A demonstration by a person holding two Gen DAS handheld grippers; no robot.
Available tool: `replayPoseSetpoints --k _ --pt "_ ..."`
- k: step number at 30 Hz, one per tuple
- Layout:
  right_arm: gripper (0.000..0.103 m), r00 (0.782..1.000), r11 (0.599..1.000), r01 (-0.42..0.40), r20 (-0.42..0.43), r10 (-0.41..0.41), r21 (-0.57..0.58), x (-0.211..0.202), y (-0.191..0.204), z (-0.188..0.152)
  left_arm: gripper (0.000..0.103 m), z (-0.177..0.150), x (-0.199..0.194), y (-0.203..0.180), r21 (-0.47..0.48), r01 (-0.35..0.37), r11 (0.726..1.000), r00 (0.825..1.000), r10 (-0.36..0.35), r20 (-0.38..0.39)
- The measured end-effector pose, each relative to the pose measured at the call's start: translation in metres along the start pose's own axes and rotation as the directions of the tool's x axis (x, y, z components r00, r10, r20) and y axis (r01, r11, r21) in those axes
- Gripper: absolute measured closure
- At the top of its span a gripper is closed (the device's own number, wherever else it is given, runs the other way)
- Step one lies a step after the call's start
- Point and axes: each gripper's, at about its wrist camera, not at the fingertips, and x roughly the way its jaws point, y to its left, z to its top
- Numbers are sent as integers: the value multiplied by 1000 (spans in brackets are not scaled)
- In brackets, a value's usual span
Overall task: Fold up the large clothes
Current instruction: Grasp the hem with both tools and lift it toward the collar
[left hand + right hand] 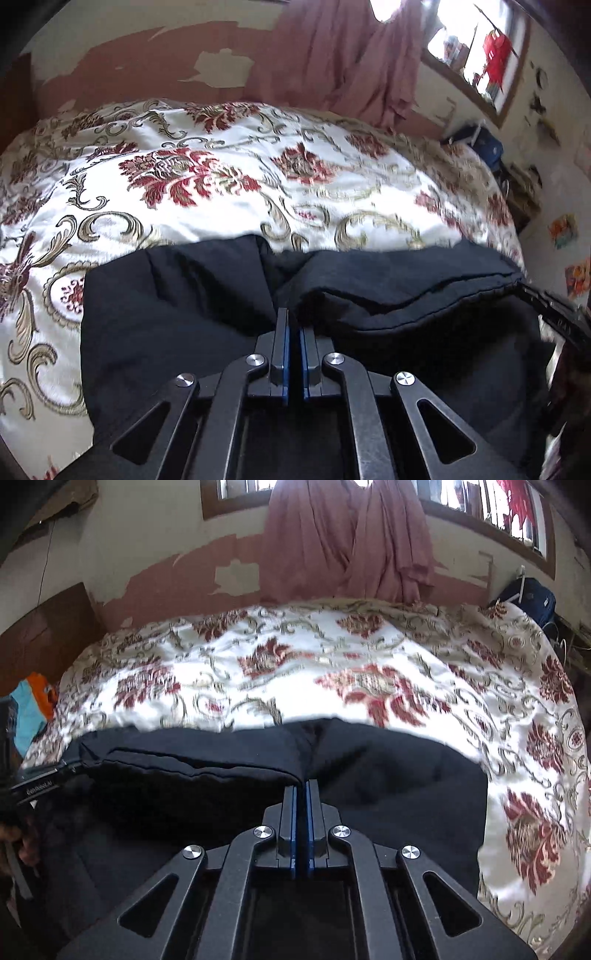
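Observation:
A large black garment [207, 295] lies on the near part of a bed with a floral cover [207, 206]. My left gripper [294, 317] is shut on a raised fold of its edge. In the right wrist view the same black garment [388, 775] spreads over the floral cover [369, 657], and my right gripper [301, 786] is shut on its hemmed edge. The held edge runs between the two grippers. The right gripper shows at the right edge of the left wrist view [561, 317]; the left gripper shows at the left edge of the right wrist view [37, 786].
A pink curtain [347, 542] hangs under a window at the far side of the bed. A wooden headboard [44, 627] and orange and blue cloth [33, 705] are at the left. A dark blue bag [532, 598] stands at the far right.

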Motion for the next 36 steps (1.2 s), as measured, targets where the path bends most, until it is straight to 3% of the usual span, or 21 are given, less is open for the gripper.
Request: replayPoseSetpoints --k 5,10,13,16,17,19,22,25,28,30,32,34,36 --pt "103 996 999 42 -73 -43 -15 25 -5 -24 98 -21 20 2 10 -55 998 996 55 -69" --pt "103 999 1000 17 -34 -16 22 34 -10 -32 98 -28 30 7 -8 -48 999 997 48 -62" --pt "103 1000 999 -16 11 16 38 24 -12 -33 98 -33 30 10 -17 -33 999 999 32 -39" --pt "103 990 996 4 138 -16 85 -7 -17 -24 98 -34 30 11 -22 -16 1000 999 15 -31" --pt "103 979 996 -3 202 -16 94 -23 -17 -13 98 -34 30 12 -25 -12 1000 999 11 -30" --pt "103 971 998 -10 238 -3 56 -33 -6 11 98 -35 30 11 -24 -14 1000 1000 13 -27" --pt "103 986 1000 -20 167 24 -23 -16 25 44 98 -35 29 10 -25 -13 1000 1000 12 -23" --pt "103 993 994 -104 49 106 -30 13 47 60 98 -35 26 13 -36 19 999 1000 -20 -14" --pt "103 991 992 -105 -89 99 -66 41 62 48 96 -33 15 16 -49 61 997 998 -61 4" --pt "103 990 988 -93 -119 78 -122 50 64 30 96 -31 2 19 -59 98 993 995 -96 36" --pt "103 988 984 -104 -125 85 -148 51 65 15 96 -32 -20 23 -61 159 985 982 -152 110" --pt "103 983 980 -151 -129 134 -131 49 59 4 96 -30 -41 21 -14 226 974 957 -219 189" --pt "103 974 975 -191 -146 174 -114 48 53 1 96 -21 -48 9 38 240 970 948 -243 204"
